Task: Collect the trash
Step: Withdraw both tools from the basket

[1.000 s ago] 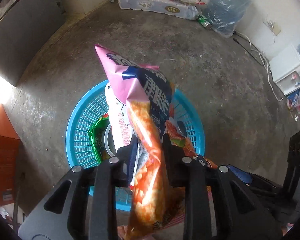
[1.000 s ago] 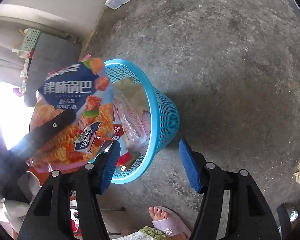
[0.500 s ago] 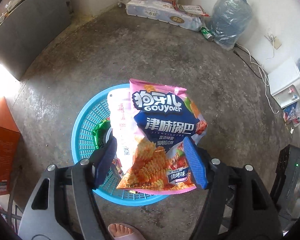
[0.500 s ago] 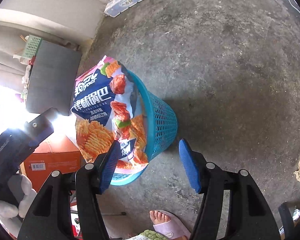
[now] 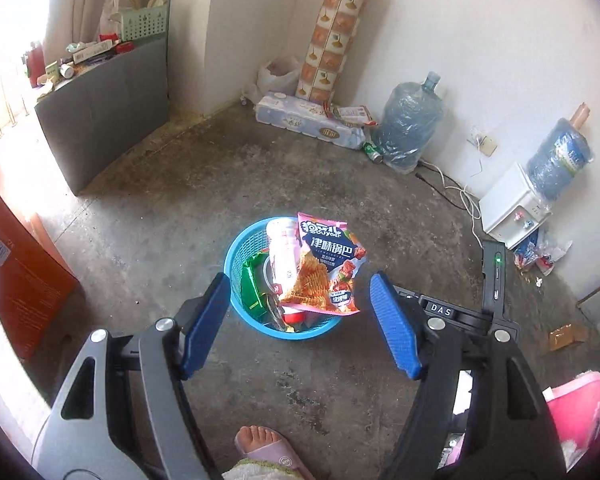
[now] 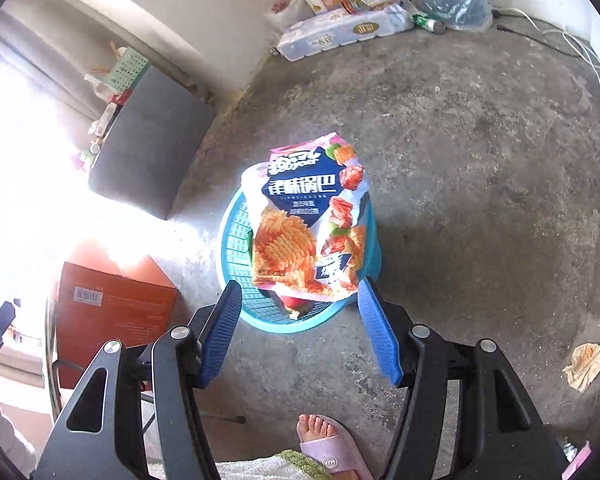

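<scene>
A blue plastic basket (image 5: 242,250) stands on the concrete floor and holds several pieces of trash. A pink and blue snack bag (image 5: 326,270) lies on top of the trash, leaning over the right rim; it also shows in the right wrist view (image 6: 306,224), covering most of the basket (image 6: 234,252). My left gripper (image 5: 300,322) is open and empty, well above and in front of the basket. My right gripper (image 6: 298,332) is open and empty, above the basket's near rim. A crumpled wrapper (image 6: 584,364) lies on the floor at the right.
A person's foot in a pink slipper (image 6: 328,444) is close below. An orange box (image 5: 16,264) stands left, a grey cabinet (image 5: 104,104) behind it. Water jugs (image 5: 410,128), a toilet-paper pack (image 5: 308,122), a white dispenser (image 5: 512,212) and cables line the far wall.
My left gripper opened and let go of the snack bag, which dropped onto the trash in the basket. Both grippers pulled back and up from the basket.
</scene>
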`<action>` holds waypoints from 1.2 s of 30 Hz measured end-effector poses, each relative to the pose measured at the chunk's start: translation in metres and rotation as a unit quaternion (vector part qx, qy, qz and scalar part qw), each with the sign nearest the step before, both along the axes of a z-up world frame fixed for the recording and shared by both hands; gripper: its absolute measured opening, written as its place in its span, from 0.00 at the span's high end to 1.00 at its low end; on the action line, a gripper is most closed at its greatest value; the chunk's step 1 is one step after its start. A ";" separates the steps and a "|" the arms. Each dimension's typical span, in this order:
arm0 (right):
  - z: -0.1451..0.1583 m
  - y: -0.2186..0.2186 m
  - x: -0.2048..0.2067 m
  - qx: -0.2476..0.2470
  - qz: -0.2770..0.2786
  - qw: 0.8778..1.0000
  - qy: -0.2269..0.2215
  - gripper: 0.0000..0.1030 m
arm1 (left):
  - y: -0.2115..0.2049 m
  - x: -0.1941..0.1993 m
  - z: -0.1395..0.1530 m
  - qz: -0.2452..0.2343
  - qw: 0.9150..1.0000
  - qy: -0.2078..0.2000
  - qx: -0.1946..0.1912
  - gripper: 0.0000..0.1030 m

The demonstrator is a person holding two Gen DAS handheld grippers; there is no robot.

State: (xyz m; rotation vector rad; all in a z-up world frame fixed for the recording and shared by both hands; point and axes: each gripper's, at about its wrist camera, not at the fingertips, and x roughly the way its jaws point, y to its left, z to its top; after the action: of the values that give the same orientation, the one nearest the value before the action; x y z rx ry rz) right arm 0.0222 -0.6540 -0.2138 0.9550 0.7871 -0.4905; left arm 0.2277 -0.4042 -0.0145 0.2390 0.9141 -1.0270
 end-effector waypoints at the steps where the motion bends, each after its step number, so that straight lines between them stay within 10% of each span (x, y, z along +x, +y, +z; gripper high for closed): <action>1: 0.012 0.010 -0.004 -0.012 0.007 1.000 -0.004 0.42 | 0.021 -0.007 0.012 0.009 1.000 -0.007 -0.013 0.29; 5: 0.070 0.064 -0.017 -0.079 0.050 0.996 -0.018 0.42 | 0.101 -0.041 0.044 0.051 0.997 -0.025 -0.048 0.21; 13: 0.167 0.194 -0.047 -0.229 0.116 0.965 -0.046 0.10 | 0.223 -0.093 0.071 0.210 0.974 -0.067 -0.058 0.08; 30: 0.233 0.346 -0.080 -0.363 0.220 0.905 -0.035 0.06 | 0.317 -0.170 0.081 0.323 0.937 -0.132 -0.009 0.08; 36: 0.232 0.356 -0.082 -0.354 0.230 0.906 -0.029 0.06 | 0.323 -0.174 0.081 0.337 0.934 -0.118 -0.019 0.08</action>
State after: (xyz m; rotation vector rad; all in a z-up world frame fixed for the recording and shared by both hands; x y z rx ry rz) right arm -0.0596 -0.2976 0.0181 0.0930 0.6737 -0.2908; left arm 0.0537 -0.0815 0.0670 0.0050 0.6780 -0.3663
